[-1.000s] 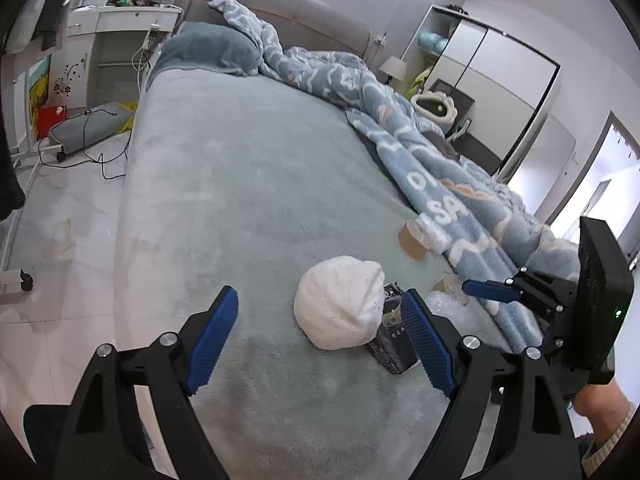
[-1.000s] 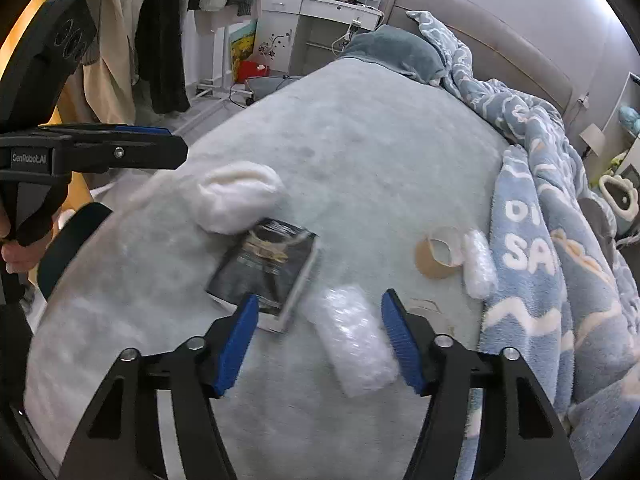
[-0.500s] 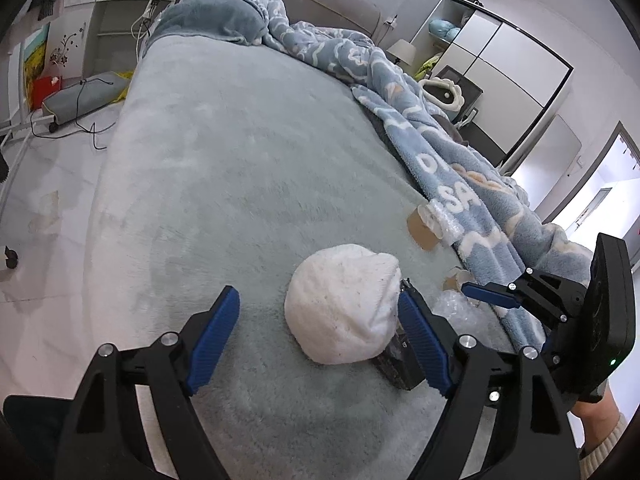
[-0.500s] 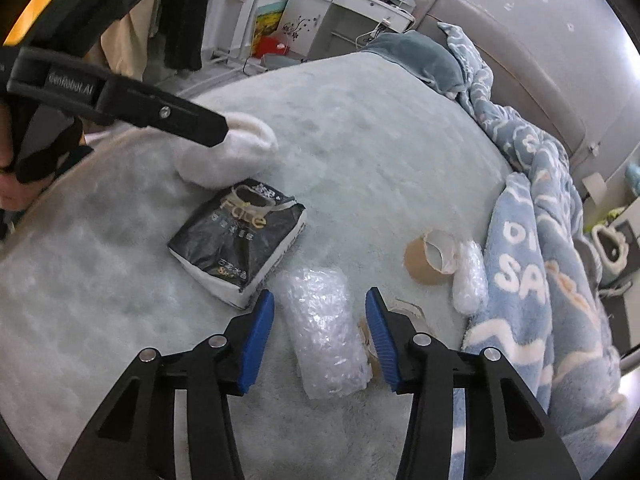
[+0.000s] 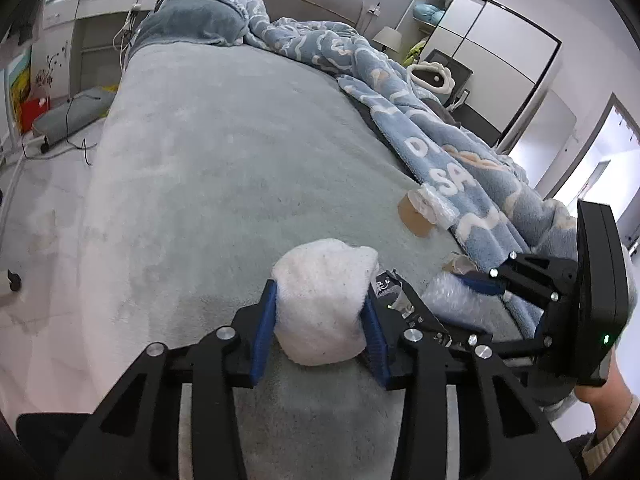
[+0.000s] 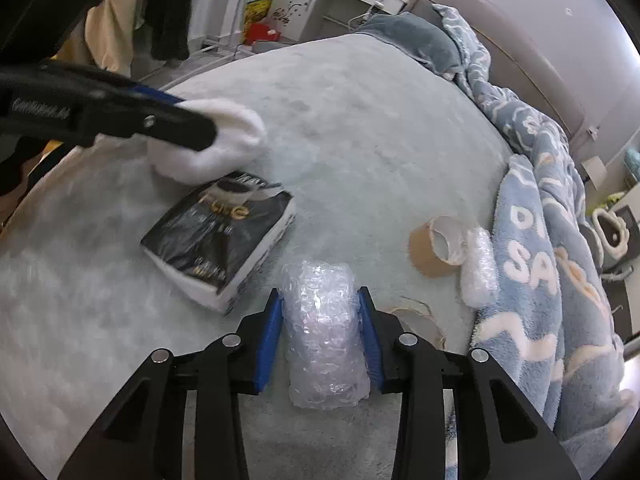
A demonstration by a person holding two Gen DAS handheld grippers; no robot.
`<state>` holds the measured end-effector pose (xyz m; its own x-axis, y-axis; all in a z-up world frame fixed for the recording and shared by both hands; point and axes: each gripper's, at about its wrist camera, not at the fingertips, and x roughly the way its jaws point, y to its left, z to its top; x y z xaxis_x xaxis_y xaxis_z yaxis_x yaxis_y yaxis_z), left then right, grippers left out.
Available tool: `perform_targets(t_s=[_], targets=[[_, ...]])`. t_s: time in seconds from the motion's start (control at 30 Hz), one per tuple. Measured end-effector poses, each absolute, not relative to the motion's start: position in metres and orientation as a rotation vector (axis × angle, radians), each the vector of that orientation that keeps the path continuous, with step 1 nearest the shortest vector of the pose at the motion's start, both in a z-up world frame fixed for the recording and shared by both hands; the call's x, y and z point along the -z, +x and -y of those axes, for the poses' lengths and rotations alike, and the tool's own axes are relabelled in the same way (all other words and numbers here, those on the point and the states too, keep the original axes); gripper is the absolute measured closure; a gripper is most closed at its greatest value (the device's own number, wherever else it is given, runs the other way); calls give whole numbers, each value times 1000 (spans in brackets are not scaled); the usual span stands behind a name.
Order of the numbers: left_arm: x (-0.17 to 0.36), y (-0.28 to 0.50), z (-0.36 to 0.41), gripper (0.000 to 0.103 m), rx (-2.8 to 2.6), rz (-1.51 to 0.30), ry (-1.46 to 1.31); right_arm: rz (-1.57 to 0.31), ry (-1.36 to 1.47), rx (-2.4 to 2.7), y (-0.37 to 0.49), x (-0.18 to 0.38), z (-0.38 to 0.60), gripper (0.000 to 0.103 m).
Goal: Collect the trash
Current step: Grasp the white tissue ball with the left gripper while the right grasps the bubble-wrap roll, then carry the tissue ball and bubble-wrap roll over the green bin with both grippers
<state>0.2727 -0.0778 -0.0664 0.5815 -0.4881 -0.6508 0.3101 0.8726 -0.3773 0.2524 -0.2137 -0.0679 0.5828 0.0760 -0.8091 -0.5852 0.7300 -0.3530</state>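
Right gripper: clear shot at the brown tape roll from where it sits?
Probably not yet. The right gripper is closing with the bubble wrap between its pads, so it's occupied. Otherwise the bed between it and the tape roll looks bare.

Both jaws have closed: on white wad (image 5: pixel 326 300) and bubble wrap (image 6: pixel 322 328).

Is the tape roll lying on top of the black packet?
No: the tape roll lies apart on the bed, right of the packet.
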Motion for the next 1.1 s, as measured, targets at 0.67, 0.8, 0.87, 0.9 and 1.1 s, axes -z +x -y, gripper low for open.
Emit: perform_targets(t_s=[0.67, 0.8, 0.87, 0.9, 1.1], targets=[[9, 241, 43, 60, 347, -689, -157, -897, 10, -381, 272, 13, 254, 66], [6, 230, 28, 60, 310, -699, -156, -897, 209, -408, 267, 6, 259, 65], [6, 223, 19, 60, 294, -708, -166, -902, 305, -429, 264, 5, 258, 65], [5, 218, 13, 60, 279, -710, -162, -903, 340, -432, 262, 5, 256, 65], [1, 200, -18, 60, 212, -700, -173, -904, 466, -434, 256, 2, 239, 65]])
